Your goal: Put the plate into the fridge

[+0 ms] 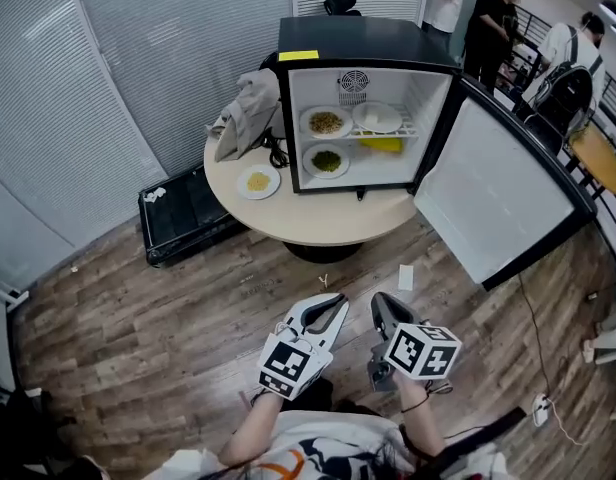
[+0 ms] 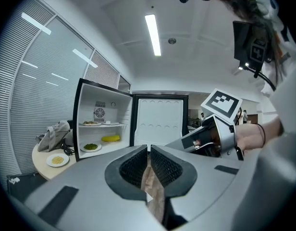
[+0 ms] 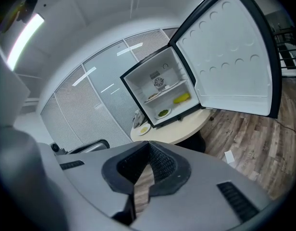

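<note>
A small white plate (image 1: 258, 181) of yellow food sits on the round table (image 1: 318, 223), just left of the mini fridge (image 1: 368, 43). It also shows in the left gripper view as the plate (image 2: 57, 160) and in the right gripper view as the plate (image 3: 144, 128). The fridge door (image 1: 493, 203) stands wide open to the right. Three plates and a yellow item lie on the shelves inside. My left gripper (image 1: 337, 302) and right gripper (image 1: 380, 301) hang side by side over the wooden floor, well short of the table. Both left gripper (image 2: 149, 149) and right gripper (image 3: 149, 144) are shut and empty.
A grey cloth bundle (image 1: 246, 113) and a black cable lie on the table's left part. A black case (image 1: 188, 213) lies on the floor left of the table. A paper scrap (image 1: 405, 277) is on the floor. Several people (image 1: 493, 18) stand behind the fridge at back right.
</note>
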The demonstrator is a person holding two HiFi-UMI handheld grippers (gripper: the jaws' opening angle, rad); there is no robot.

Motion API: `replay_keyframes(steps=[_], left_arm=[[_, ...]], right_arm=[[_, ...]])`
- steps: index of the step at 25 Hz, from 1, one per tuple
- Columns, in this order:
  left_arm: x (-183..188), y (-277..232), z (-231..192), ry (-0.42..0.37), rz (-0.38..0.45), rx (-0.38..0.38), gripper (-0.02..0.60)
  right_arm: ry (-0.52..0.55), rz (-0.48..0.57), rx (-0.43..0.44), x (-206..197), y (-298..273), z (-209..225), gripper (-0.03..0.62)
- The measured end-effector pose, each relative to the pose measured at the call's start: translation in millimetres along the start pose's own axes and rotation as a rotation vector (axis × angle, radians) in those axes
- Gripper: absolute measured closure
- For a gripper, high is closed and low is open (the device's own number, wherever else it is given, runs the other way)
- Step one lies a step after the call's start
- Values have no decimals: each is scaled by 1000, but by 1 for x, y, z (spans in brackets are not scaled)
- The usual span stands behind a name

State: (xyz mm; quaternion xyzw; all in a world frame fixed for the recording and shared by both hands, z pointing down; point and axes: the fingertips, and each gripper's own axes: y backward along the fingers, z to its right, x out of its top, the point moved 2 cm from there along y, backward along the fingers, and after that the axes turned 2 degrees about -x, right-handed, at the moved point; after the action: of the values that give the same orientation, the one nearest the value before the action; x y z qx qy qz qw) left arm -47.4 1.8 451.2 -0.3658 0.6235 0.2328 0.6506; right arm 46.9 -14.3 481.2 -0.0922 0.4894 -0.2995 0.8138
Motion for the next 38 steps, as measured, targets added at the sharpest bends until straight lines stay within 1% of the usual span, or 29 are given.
replay_keyframes(steps=[2,8,17,23,38], left_arm=[[0,3,18,-1,2,-3,568],[-2,12,69,-38,-7,-6,568],[-7,25,125,-71,-9,-1,568],[-2,31,139,-85,9,18,568],[-1,41,152,-97,12,26,568]], right_arm=[[0,3,13,-4,14,2,578],[4,11,39,-21,57,9,579],[-3,37,72,-37,107,20,579],[31,45,91,-38,122,17,579],[39,53,108,-44,136,13,579]])
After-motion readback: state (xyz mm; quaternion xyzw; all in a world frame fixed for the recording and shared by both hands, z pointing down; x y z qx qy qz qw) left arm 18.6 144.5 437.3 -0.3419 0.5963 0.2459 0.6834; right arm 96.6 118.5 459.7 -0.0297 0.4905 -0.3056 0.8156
